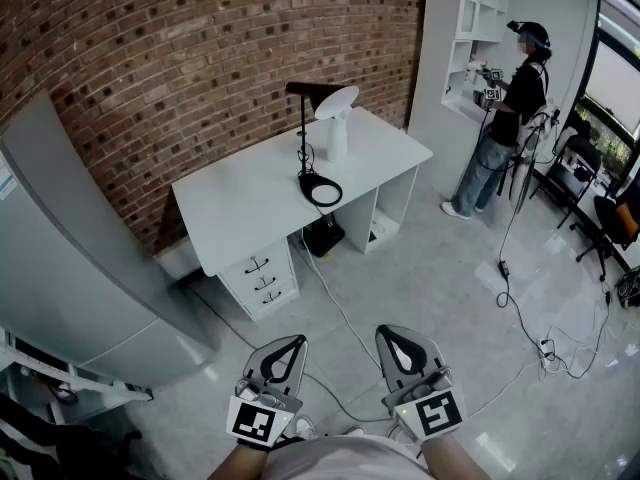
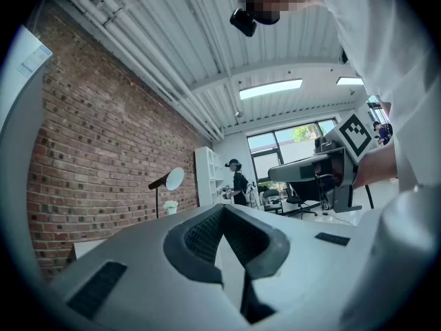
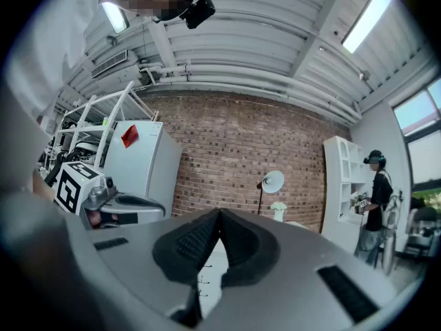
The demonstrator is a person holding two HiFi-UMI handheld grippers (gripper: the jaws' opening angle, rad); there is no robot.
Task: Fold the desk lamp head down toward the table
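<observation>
The desk lamp (image 1: 305, 138) stands on the white desk (image 1: 250, 203), far ahead of me. It has a black ring base (image 1: 321, 190), a thin black stem and a raised head with a white round shade (image 1: 340, 99). The lamp (image 2: 167, 180) also shows small in the left gripper view, and the lamp (image 3: 271, 182) again in the right gripper view, head up. My left gripper (image 1: 284, 354) and right gripper (image 1: 404, 346) are held low and level over the floor, well short of the desk. Both are shut with nothing between the jaws.
A white vase (image 1: 337, 144) stands beside the lamp. A tall grey cabinet (image 1: 70, 258) stands at the left. A person (image 1: 512, 103) works at white shelves at the right. Cables (image 1: 520, 298) trail over the floor, and office chairs (image 1: 600, 208) stand at far right.
</observation>
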